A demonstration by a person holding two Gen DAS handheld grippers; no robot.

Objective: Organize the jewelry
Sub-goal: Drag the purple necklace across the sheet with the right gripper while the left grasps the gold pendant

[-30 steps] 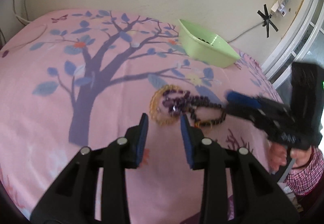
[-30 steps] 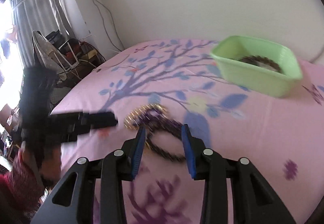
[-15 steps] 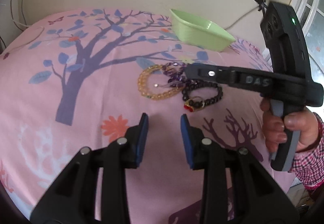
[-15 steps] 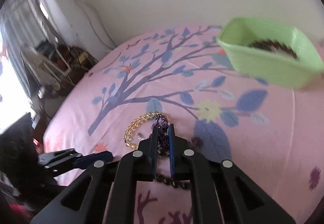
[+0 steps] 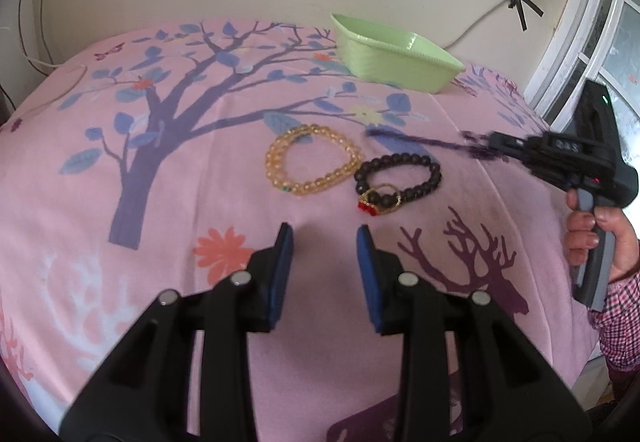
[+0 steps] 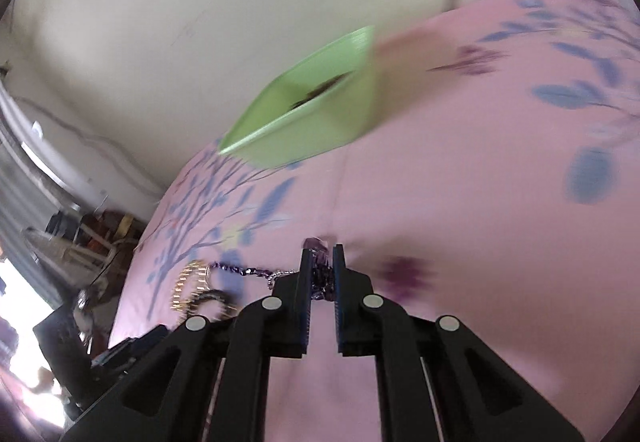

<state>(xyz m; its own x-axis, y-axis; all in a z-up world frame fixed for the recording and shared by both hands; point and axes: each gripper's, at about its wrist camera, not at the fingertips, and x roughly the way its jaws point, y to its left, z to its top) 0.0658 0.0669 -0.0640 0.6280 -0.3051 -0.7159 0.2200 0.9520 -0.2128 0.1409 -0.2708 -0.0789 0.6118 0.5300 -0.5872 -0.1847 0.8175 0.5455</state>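
The right gripper (image 6: 320,274) was clamped tight on a purple beaded necklace (image 6: 240,271), a bunch of beads pinched between its blue pads and the rest trailing back as a thin strand toward the other jewelry. In the left wrist view that strand (image 5: 420,140) stretched, blurred, from the gripper's tip (image 5: 494,141) across the bed's pink sheet (image 5: 180,202). The left gripper (image 5: 325,238) hung partly open over the sheet with nothing between its pads, just short of the remaining pieces. Those were a yellow bead bracelet (image 5: 312,158), a dark bead bracelet (image 5: 400,178) just beside it, and a gold ring with a red stone (image 5: 378,202) lying on the dark beads. The green bin (image 5: 394,52) sat well beyond them near the wall, with something dark already inside (image 6: 320,88). To finish the carry well, the trailing end probably needed lifting clear of the bracelets so nothing snagged, and release only once the whole strand hung above the bin's mouth.
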